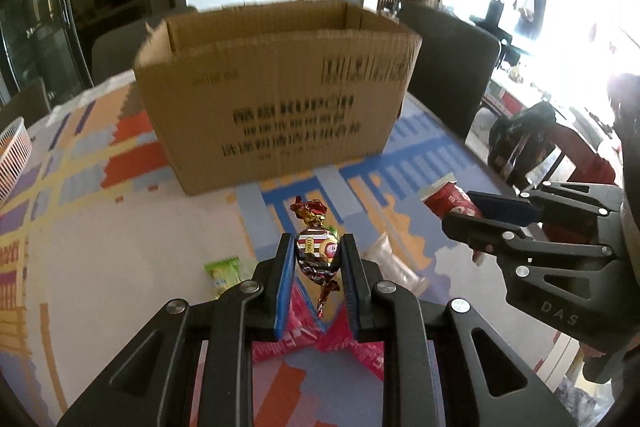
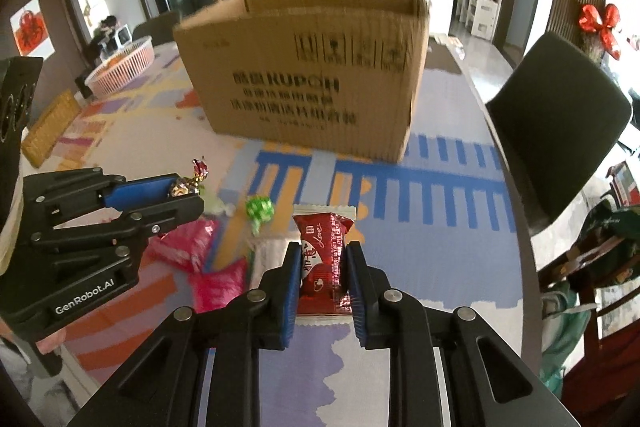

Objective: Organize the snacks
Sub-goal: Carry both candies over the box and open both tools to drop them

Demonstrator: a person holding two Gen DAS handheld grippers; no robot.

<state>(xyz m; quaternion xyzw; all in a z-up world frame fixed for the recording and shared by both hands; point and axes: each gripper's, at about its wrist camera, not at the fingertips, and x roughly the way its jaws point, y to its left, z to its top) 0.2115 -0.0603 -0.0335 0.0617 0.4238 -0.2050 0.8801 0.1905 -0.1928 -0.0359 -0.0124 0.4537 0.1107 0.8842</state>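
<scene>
My left gripper is shut on a striped foil-wrapped candy and holds it above the table; it also shows in the right wrist view at the left. My right gripper is shut on a red snack packet; it also shows in the left wrist view at the right. An open cardboard box stands ahead of both grippers, also in the right wrist view.
Pink packets, a green candy and a clear packet lie on the patterned tablecloth. A green packet lies at the left. A white basket stands far left. A dark chair stands at the right edge.
</scene>
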